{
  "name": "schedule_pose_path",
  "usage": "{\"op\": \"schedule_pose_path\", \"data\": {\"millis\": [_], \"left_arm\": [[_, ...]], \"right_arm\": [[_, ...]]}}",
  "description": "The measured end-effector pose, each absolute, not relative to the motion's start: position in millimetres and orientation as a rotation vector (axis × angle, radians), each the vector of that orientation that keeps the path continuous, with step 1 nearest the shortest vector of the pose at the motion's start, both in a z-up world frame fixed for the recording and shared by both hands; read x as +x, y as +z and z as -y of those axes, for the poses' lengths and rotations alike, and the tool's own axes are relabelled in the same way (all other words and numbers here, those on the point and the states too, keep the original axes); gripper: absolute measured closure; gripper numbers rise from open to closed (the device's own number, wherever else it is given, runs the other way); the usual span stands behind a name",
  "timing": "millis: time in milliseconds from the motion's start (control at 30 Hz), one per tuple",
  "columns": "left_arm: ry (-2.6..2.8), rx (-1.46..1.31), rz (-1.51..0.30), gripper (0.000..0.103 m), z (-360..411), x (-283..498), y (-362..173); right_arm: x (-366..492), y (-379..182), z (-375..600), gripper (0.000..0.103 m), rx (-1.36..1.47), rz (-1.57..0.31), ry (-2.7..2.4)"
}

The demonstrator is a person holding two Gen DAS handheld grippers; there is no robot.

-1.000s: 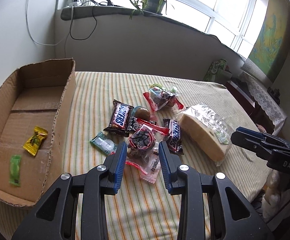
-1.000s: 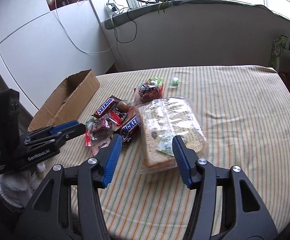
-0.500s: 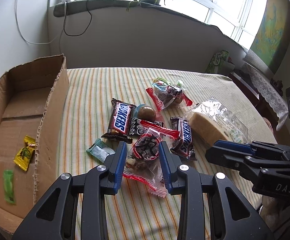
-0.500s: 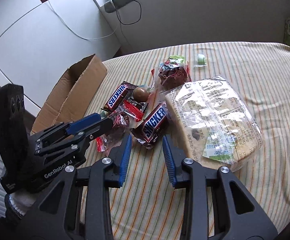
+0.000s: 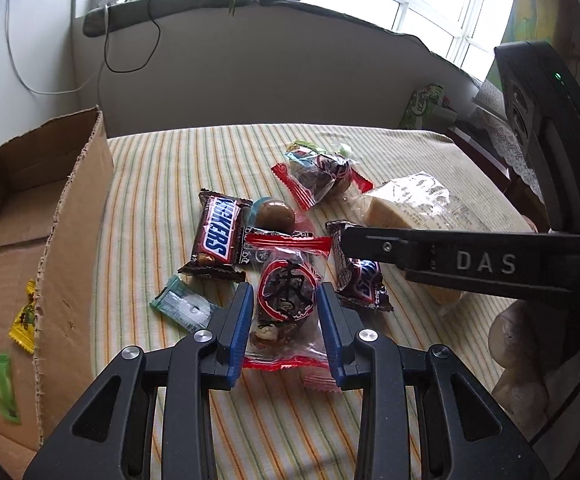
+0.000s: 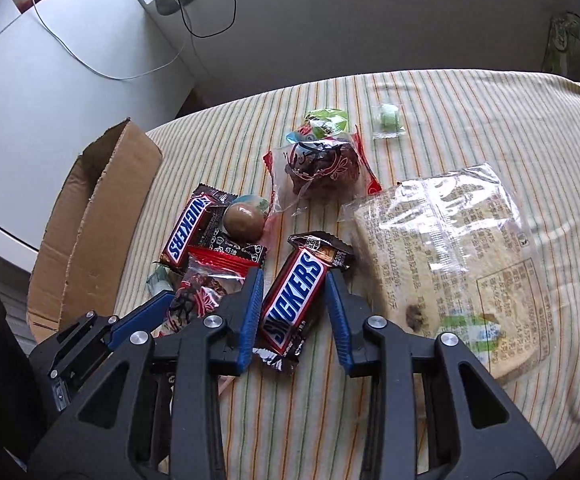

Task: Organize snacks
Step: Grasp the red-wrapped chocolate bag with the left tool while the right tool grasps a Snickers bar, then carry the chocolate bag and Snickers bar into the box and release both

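Having narrowed, right claw (image 6: pixel 294 300) straddling Snickers (image 6: pixel 292 300)

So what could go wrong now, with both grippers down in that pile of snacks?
1. The left gripper straddles a crinkly date pack that overlaps other wrappers; lifting may drag a neighbour along.
2. The right gripper straddles a Snickers close beside the bread, so a finger could snag its bag.
3. The grippers sit very close together; they might knock each other on the way to the box.

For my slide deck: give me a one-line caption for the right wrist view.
Right gripper straddles a Snickers bar on the striped tablecloth, beside bagged bread.
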State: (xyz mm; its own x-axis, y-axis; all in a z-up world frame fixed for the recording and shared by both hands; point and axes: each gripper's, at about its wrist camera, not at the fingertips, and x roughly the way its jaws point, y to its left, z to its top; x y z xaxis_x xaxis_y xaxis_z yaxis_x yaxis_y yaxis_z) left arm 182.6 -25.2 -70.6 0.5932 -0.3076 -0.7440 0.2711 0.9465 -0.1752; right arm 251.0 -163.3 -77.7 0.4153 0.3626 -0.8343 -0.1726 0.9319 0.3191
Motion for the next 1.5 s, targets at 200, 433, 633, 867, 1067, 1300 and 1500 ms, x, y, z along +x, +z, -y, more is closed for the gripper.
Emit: {"op": "schedule_pose_path", "data": {"millis": [200,433,633,867,1067,1300,1500], "left_arm": [[-0.319,-0.044,-0.883,0.07,25.9,184.5,-76.6],[-0.294,-0.116,-0.872,0.072,11.9,180.4,-75.3],[-0.289,-0.144,-0.852,0.072,4.0,166.8,-65.5],[-0.28,-0.168,-0.846,0.072,-2.1,156.9,-64.2],[-0.266,-0.188,-0.819,0.072,-11.7,139.2,-57.1],[-0.263,-0.205,-0.775,0.072,-23.6,124.5,-40.5],[-0.261,-0.217,-0.73,0.072,-32.2,115.3,-25.5]], "right_arm": [[253.5,-80.9,152.2,0.069,0.144,-1.103,0.344],[245.9,-80.5,144.5,0.075,0.107,-1.091,0.376],[237.4,-76.5,150.9,0.088,0.121,-1.082,0.38],[243.0,-78.7,144.3,0.059,0.089,-1.127,0.398],[241.2,-84.4,124.7,0.07,-0.042,-1.12,0.368],[230.4,-69.3,132.1,0.074,-0.008,-1.095,0.378],[214.9,-45.7,128.1,0.074,-0.025,-1.034,0.38]]}}
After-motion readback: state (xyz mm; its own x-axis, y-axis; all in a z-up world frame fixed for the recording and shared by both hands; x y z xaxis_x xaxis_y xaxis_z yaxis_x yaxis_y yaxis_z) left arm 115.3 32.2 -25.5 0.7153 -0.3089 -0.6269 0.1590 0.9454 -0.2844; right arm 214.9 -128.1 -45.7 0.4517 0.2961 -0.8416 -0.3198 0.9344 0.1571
